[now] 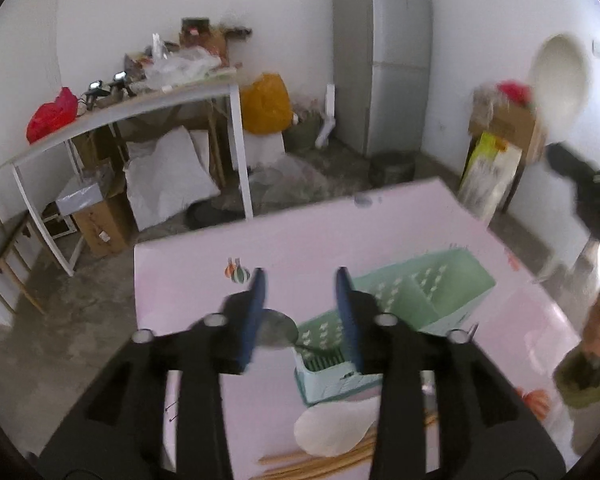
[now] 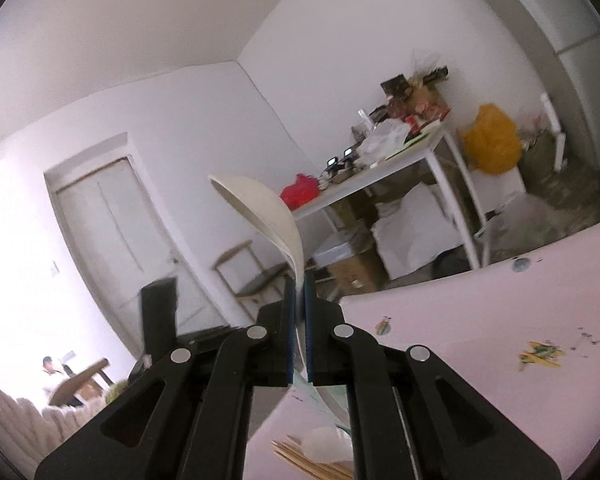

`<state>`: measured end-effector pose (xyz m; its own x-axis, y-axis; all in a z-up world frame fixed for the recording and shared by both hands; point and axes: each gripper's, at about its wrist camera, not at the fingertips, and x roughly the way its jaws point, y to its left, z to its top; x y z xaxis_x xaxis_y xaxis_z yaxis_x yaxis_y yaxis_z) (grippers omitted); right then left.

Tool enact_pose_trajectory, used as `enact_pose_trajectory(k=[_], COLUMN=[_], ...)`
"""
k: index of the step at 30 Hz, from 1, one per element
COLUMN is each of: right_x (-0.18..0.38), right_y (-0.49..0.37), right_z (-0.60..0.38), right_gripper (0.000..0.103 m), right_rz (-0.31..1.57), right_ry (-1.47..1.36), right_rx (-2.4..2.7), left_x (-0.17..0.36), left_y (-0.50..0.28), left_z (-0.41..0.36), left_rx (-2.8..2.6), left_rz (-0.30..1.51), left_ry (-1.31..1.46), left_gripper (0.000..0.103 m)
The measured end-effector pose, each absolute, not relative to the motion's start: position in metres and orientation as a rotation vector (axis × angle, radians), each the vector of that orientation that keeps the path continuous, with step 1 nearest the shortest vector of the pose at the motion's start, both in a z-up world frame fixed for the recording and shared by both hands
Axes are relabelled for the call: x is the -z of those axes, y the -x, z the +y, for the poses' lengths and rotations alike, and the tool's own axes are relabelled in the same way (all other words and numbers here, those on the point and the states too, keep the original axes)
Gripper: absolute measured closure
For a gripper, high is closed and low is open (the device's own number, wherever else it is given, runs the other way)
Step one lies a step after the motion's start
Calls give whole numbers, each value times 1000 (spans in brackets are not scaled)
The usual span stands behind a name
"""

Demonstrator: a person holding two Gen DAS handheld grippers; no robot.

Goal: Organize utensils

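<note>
My right gripper (image 2: pixel 299 300) is clamped on the white ladle (image 2: pixel 260 208), raised. My left gripper (image 1: pixel 300 312) is released, empty, above the green utensil caddy (image 1: pixel 400 312).

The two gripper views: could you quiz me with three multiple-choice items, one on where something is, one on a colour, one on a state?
1. Where does the metal ladle lie?
A. in the air
B. on the table beside the rack
C. on the floor

2. What colour is the rack?
A. red
B. black
C. mint green

3. How is the right gripper?
A. shut on the white ladle
B. open, holding nothing
C. shut on chopsticks

Answers:
1 B: its bowl rests on the pink tabletop at the rack's end, seen between the left gripper's open fingers.
2 C: its slotted walls are pale green.
3 A: the ladle's handle runs between the closed pads, with the bowl lifted in the air.
</note>
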<state>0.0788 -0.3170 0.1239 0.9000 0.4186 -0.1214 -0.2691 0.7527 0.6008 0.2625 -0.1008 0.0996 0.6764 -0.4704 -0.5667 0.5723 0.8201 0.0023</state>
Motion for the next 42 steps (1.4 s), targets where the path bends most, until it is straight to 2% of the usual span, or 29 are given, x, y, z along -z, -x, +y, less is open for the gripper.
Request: enact_pose_trajectory(k=[8, 14, 25, 28, 29, 30, 31, 34, 36, 42], right_x=[-99, -58, -46, -55, -58, -62, -66, -76, -82, -79], right_y=[-124, -139, -113, -101, -96, -89, -84, -68, -51, -4], right_z=[-323, -325, -319, -316, -314, -312, -311, -310, -312, -299], right_gripper=[99, 99, 96, 84, 73, 54, 48, 45, 42, 41], right_rz=[277, 365, 493, 508, 504, 497, 488, 465, 450, 465], right_ry=[-692, -696, -525, -461, -444, -418, -395, -373, -384, -406], right_rx=[-416, -379, -274, -231, -220, -195, -167, -133, -103, -55], left_x=[-99, -61, -1, 0, 1, 2, 3, 6, 7, 20], left_y=[-239, -214, -178, -169, -167, -166, -166, -164, -164, -160], left_z=[-58, -27, -10, -13, -14, -15, -15, -16, -16, -10], left_rx=[545, 518, 490, 488, 486, 485, 487, 490, 487, 455], left_rz=[524, 601, 758, 741, 739, 740, 741, 750, 765, 827], left_ry=[-41, 55, 117, 81, 74, 71, 68, 62, 63, 109], left_gripper=[40, 28, 22, 22, 21, 21, 20, 19, 12, 12])
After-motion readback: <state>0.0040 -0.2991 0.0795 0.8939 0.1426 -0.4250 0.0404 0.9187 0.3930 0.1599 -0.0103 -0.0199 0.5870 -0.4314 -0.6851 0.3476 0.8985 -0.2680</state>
